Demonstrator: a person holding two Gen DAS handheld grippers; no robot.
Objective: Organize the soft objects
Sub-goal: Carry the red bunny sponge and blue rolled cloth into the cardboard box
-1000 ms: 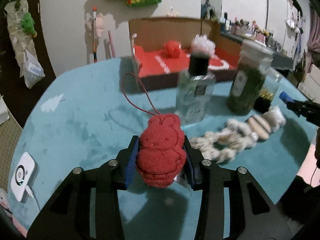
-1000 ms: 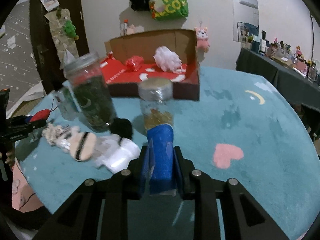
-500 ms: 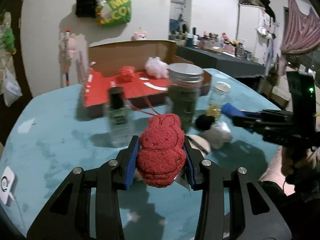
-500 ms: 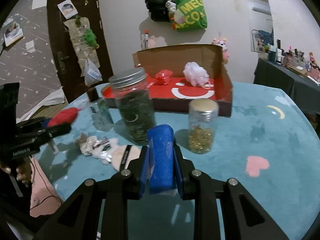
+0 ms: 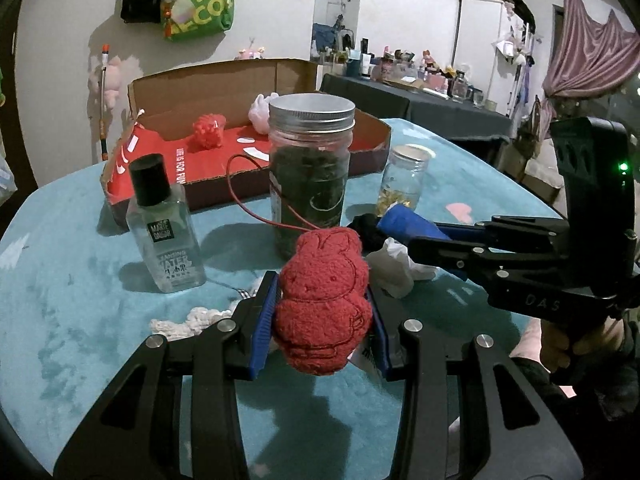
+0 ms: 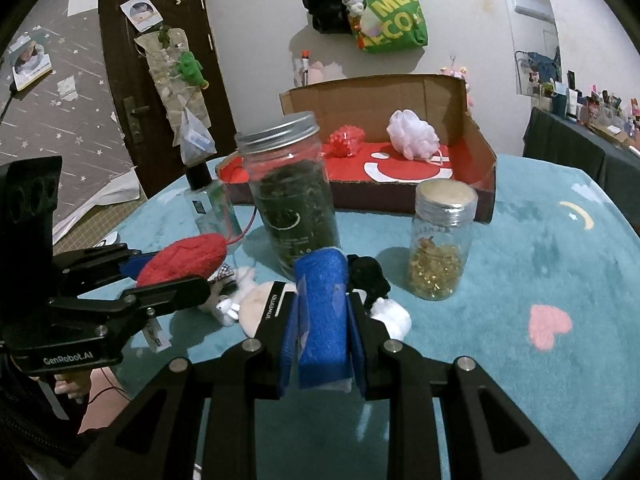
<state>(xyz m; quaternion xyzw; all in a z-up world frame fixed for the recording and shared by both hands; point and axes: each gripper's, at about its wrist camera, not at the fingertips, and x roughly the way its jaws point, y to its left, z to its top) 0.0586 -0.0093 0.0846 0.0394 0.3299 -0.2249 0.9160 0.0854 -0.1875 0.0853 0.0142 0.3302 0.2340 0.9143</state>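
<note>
Soft objects are in both my grips right now: the left hand-held gripper (image 5: 322, 314) is clamped on a red plush bunny (image 5: 323, 300), pads squeezing its sides, its red cord (image 5: 256, 208) trailing towards the big jar (image 5: 310, 168). The right hand-held gripper (image 6: 322, 328) is closed narrow on a blue sponge roll (image 6: 322, 312), standing upright between the pads. Both loads hang above the teal surface (image 6: 540, 264), short of the cardboard box (image 6: 476, 168).

That box looks like my target, I reckon: a red bow (image 6: 346, 142) and a white puff (image 6: 412, 140) already sit on its red floor. Between me and it stand the big jar, the small jar (image 6: 442, 240) and the clear bottle (image 5: 166, 224), all hard and tippable.

So I want height first, carrying both loads over the lids rather than threading between them. The cord worries me: it loops close to the big jar and could snag, so I'd lift the bunny clear before swinging it across. I'd release low over bare red floor, one hand at a time, away from the puff.

More soft bits lie on the surface beneath: a white sock (image 5: 394, 268), a black bundle (image 6: 370, 274), a knotted rope (image 5: 188, 320).
</note>
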